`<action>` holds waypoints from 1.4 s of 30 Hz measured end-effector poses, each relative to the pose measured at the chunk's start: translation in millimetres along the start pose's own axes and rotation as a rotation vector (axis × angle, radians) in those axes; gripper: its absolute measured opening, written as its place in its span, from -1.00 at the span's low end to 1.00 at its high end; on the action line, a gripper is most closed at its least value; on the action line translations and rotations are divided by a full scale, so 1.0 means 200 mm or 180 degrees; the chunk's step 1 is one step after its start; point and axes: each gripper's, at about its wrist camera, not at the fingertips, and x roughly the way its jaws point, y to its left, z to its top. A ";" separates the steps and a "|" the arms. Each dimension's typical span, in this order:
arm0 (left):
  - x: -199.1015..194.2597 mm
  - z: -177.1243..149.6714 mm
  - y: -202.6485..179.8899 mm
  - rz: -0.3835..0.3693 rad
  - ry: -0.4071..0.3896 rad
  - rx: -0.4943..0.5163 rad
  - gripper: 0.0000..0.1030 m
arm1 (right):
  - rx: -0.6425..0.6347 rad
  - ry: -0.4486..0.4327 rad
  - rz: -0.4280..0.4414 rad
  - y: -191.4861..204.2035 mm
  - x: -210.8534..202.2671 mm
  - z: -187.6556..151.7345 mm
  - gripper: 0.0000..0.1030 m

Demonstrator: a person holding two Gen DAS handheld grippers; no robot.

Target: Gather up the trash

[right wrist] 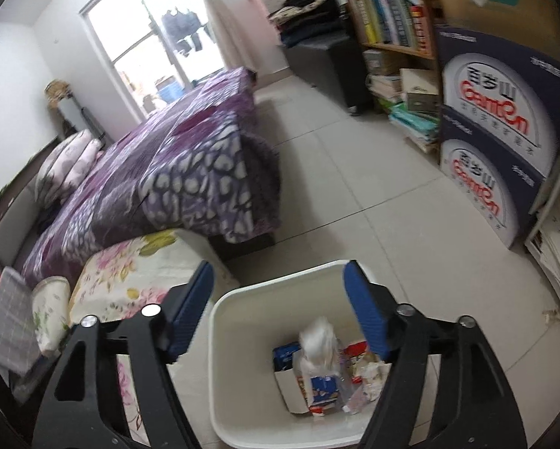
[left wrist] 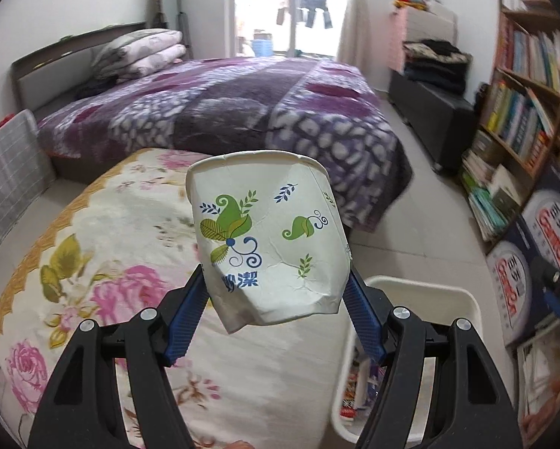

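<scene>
Left hand-held gripper (left wrist: 276,292) clamps a crumpled paper cup (left wrist: 267,239) beside the white bin (left wrist: 429,292); right hand-held gripper (right wrist: 280,310), released and empty, hangs over the bin's trash.

The creased white paper cup printed with green leaves (left wrist: 268,239) looks matt and crumpled between the left gripper's (left wrist: 276,292) ribbed blue rubbery pads. Below the right gripper (right wrist: 280,310), the white rectangular plastic bin (right wrist: 227,336) is smooth and faintly glossy, holding a crinkled clear plastic bag (right wrist: 317,340).

Trash (right wrist: 328,370) in bin (right wrist: 242,336) beside bed (right wrist: 190,164)
</scene>
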 end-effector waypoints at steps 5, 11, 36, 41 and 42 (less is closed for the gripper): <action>0.02 -0.05 -0.17 -0.0331 0.0133 0.0232 0.35 | 0.0251 -0.0072 -0.0084 -0.17 -0.06 0.04 0.59; 0.08 -0.10 -0.36 -0.1230 0.0546 0.0388 0.55 | 0.0415 -0.0148 -0.0148 -0.30 -0.13 0.06 0.74; -0.39 -0.30 0.21 0.0559 -0.0676 0.0141 0.87 | -0.0693 -0.0585 -0.0405 0.21 -0.31 -0.38 0.86; -0.38 -0.29 0.29 0.0569 -0.0571 0.0033 0.87 | -0.1068 -0.0675 -0.0386 0.35 -0.30 -0.48 0.86; -0.37 -0.29 0.30 0.0583 -0.0509 0.0029 0.87 | -0.1111 -0.0696 -0.0408 0.37 -0.30 -0.49 0.86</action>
